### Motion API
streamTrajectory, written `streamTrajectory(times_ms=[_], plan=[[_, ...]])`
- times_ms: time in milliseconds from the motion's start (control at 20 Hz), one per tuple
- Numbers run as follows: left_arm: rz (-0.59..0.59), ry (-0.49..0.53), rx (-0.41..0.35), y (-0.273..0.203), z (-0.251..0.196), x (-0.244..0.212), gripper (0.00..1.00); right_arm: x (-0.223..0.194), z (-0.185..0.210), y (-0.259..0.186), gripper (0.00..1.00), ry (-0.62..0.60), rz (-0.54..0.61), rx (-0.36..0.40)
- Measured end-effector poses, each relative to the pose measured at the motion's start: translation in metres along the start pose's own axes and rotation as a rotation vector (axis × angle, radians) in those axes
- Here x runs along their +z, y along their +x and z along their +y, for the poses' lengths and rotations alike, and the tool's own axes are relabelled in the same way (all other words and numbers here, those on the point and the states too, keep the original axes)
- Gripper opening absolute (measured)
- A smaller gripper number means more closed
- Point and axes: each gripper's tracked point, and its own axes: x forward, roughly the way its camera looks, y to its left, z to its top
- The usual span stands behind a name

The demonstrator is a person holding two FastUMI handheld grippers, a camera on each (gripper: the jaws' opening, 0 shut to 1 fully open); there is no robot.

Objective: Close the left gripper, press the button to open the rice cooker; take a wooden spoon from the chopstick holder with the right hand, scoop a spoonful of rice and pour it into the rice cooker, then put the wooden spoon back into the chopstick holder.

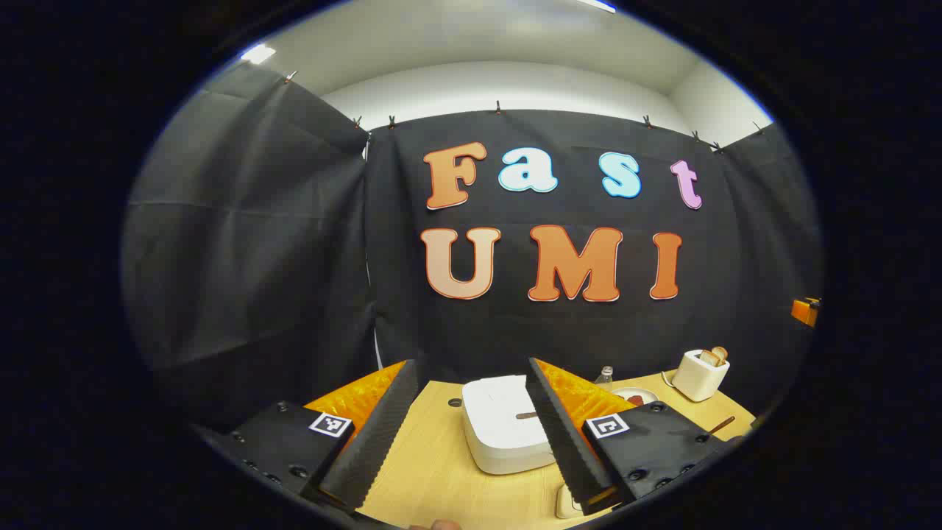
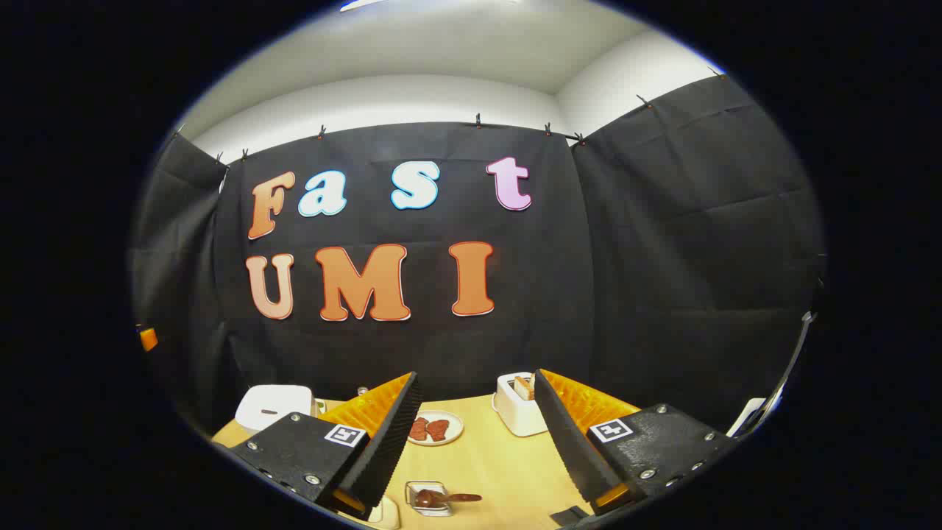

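Observation:
The white rice cooker sits on the wooden table with its lid down, between and beyond the fingers of my left gripper, which is open and holds nothing. In the right gripper view the rice cooker lies far to the left. My right gripper is open and empty above the table. Below it, a brown spoon rests in a small clear square dish. A thin brown handle shows at the right of the left gripper view.
A white toaster with bread in it stands at the back of the table, also seen as the toaster. A plate with brown pieces lies beside it. A small bottle stands behind the cooker. A white object is cut off at the bottom.

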Motion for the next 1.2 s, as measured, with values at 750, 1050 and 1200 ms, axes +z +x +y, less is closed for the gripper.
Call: streamTrajectory(times_ms=[750, 1050, 1200], plan=[[0.030, -0.120, -0.049, 0.006, 0.000, 0.001, 1.00, 0.017, 0.027, -0.009, 0.95, -0.070, 0.002, 0.045], [0.021, -0.105, -0.083, 0.005, -0.010, 0.004, 1.00, 0.023, 0.013, -0.014, 0.95, -0.073, -0.005, 0.015], [0.011, -0.071, -0.082, 0.005, -0.014, 0.007, 0.91, 0.022, 0.005, -0.017, 0.95, -0.074, -0.002, 0.003]])
